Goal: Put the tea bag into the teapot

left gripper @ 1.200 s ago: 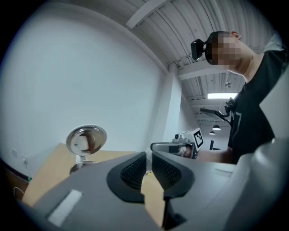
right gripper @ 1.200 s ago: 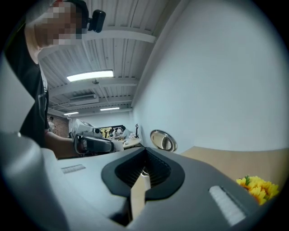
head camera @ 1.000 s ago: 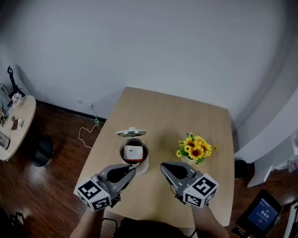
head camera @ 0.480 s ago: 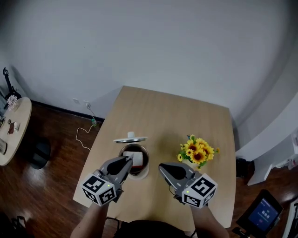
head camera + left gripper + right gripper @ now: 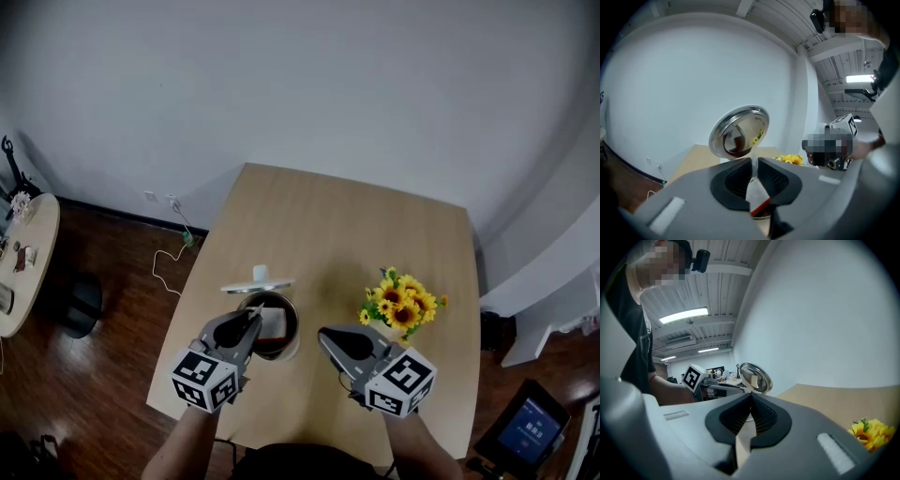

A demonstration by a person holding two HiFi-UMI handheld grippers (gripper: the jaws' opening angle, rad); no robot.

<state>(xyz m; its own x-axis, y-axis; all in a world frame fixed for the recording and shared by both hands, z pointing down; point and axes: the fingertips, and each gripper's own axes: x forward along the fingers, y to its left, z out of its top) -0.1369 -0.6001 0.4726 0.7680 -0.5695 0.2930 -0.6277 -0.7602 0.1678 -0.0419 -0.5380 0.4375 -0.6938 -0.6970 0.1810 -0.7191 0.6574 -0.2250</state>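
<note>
Pinching the tea bag (image 5: pixel 757 194) tight in the left gripper (image 5: pixel 754 161), dangling right over the open teapot (image 5: pixel 284 351); crept in closer than a second ago. Keeping the right gripper (image 5: pixel 751 397) pressed together, empty.

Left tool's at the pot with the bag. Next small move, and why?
Probably open the left tool. It is shut on the tea bag, which the head view shows inside the teapot rim, with the lid swung open.

Likely an office or lab room. Bare white walls (image 5: pixel 281 84), dark wood floor (image 5: pixel 103 375), pale wooden table (image 5: pixel 337 225), strip lights (image 5: pixel 684 315) on ribbed ceiling (image 5: pixel 717 291). Cluttered round side table (image 5: pixel 37 253), lit screen (image 5: pixel 530 436) nearby.
</note>
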